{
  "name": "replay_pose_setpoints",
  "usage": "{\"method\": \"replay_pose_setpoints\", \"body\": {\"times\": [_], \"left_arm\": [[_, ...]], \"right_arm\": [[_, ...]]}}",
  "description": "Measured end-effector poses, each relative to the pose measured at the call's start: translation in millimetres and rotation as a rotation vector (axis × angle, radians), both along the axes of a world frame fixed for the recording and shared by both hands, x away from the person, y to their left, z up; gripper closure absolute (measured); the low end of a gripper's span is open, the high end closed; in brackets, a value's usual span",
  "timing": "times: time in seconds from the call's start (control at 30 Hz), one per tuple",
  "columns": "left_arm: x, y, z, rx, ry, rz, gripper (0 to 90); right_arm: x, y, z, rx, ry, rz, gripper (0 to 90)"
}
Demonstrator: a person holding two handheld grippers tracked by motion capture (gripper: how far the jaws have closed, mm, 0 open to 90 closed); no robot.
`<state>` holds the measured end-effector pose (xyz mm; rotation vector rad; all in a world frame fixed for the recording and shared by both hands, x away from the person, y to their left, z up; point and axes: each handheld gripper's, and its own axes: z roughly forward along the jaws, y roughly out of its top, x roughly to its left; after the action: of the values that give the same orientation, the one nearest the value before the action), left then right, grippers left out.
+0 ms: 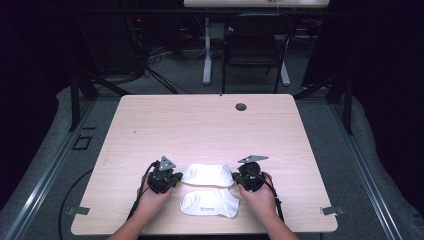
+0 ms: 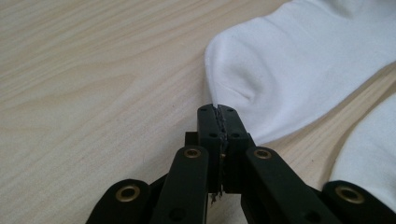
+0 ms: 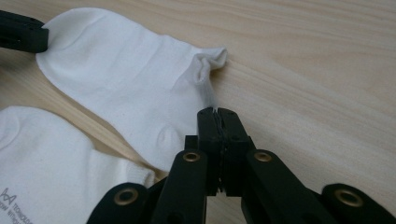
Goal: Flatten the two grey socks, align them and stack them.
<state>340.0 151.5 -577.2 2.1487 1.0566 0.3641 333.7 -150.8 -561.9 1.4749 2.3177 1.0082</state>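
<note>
A pale wooden bench (image 1: 200, 125) carries two white socks near its front edge. The farther sock (image 1: 207, 174) is pinched at opposite ends by the closed left tongs (image 1: 172, 181) and right tongs (image 1: 236, 178); for a clean lift, both ends are best raised together, level and taut, clear of the nearer sock (image 1: 210, 205).

Probably lab: cables (image 1: 150, 60), desk frame (image 1: 207, 55).

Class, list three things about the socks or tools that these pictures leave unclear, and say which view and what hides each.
1. Printed text on the near sock: right gripper view, cut off by the bottom-left edge; too small in the high view.
2. Whether the left tool pinches the far sock: left gripper view, the shut jaws cover the contact.
3. Same for the right tool: right gripper view, the jaws hide the sock's edge.
</note>
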Motion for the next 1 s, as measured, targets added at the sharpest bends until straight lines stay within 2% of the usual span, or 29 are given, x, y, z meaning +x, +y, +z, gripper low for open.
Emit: {"method": "replay_pose_setpoints", "body": {"times": [0.23, 0.27, 0.37, 0.4, 0.43, 0.57, 0.7, 0.77, 0.87, 1.0], "left_arm": [[-3.3, -1.9, 0.4, -0.010, 0.006, -0.011, 89.5], [-3.9, -1.9, 1.1, -0.026, 0.017, -0.009, 89.3], [-4.3, -1.6, 1.3, -0.031, 0.020, -0.009, 87.7], [-4.4, -0.5, 1.4, -0.055, 0.038, -0.008, 86.3], [-4.5, -0.2, 1.4, -0.051, 0.037, -0.007, 86.2], [-5.2, 0.5, 2.2, -0.049, 0.033, -0.008, 85.4], [-6.1, 1.6, 3.6, -0.051, 0.015, -0.008, 82.2], [-6.0, 2.9, 4.7, -0.058, 0.012, -0.004, 81.3], [-4.5, 4.6, 5.5, -0.075, 0.004, 0.007, 78.9], [-2.0, 6.6, 6.5, -0.081, -0.001, 0.014, 74.0]], "right_arm": [[1.7, -4.4, -7.4, 0.001, 0.017, -0.013, 88.8], [1.7, -4.8, -7.7, 0.011, 0.019, -0.021, 88.4], [1.4, -6.4, -6.5, 0.027, 0.016, -0.026, 84.4], [1.3, -7.2, -6.2, 0.029, 0.019, -0.021, 83.1], [0.9, -7.5, -5.9, 0.032, 0.018, -0.017, 81.6], [-2.0, -8.2, -5.3, 0.055, -0.016, -0.013, 76.2], [-6.3, -9.0, -3.0, 0.035, -0.042, -0.004, 73.5], [-7.9, -8.8, -2.5, 0.037, -0.059, 0.010, 70.9], [-8.5, -7.7, -2.4, 0.039, -0.080, 0.000, 66.2], [-5.4, -7.2, -2.9, 0.066, -0.082, 0.010, 61.0]]}}
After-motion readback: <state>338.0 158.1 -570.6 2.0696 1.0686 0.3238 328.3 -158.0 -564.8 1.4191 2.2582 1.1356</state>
